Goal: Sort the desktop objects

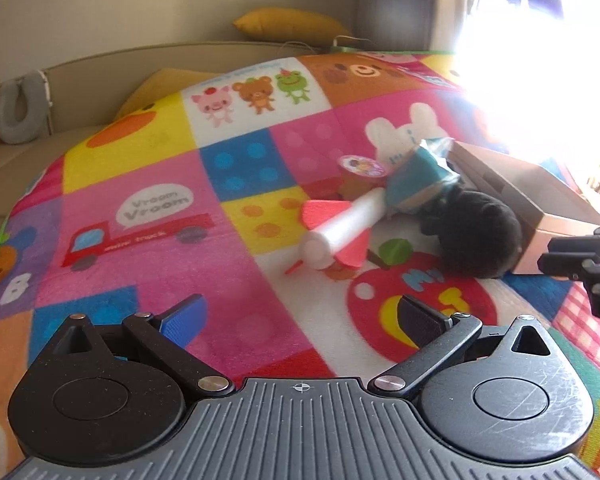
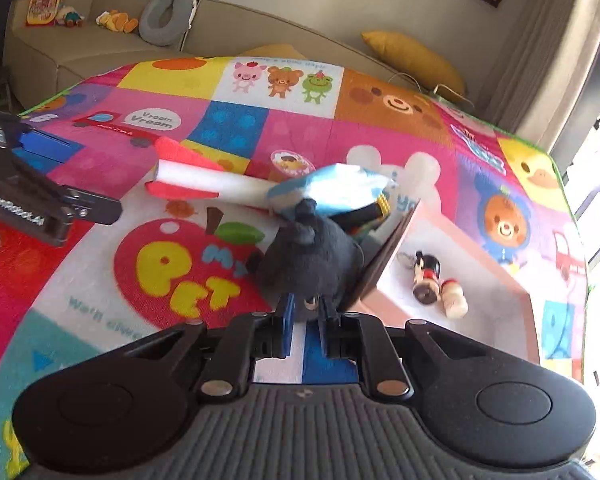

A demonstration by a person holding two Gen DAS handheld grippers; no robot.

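Observation:
My right gripper (image 2: pixel 306 314) is shut on the near end of a black plush toy (image 2: pixel 308 256), which lies against the brown flap of an open pink box (image 2: pixel 452 232). Behind the plush are a blue snack packet (image 2: pixel 340 188), a white foam rocket with red fins (image 2: pixel 204 182) and a small jelly cup (image 2: pixel 292 164). In the left wrist view the plush (image 1: pixel 476 236), packet (image 1: pixel 416 176), rocket (image 1: pixel 340 228), cup (image 1: pixel 360 168) and box (image 1: pixel 540 204) sit ahead to the right. My left gripper (image 1: pixel 302 316) is open with nothing between its fingers, short of the rocket.
Everything rests on a colourful cartoon play mat (image 2: pixel 180 272). Two small figurines (image 2: pixel 428 280) lie inside the box. A beige sofa (image 2: pixel 100 52) with a grey neck pillow (image 2: pixel 164 16) and yellow cushions (image 2: pixel 416 60) runs behind the mat. Bright window glare fills the right.

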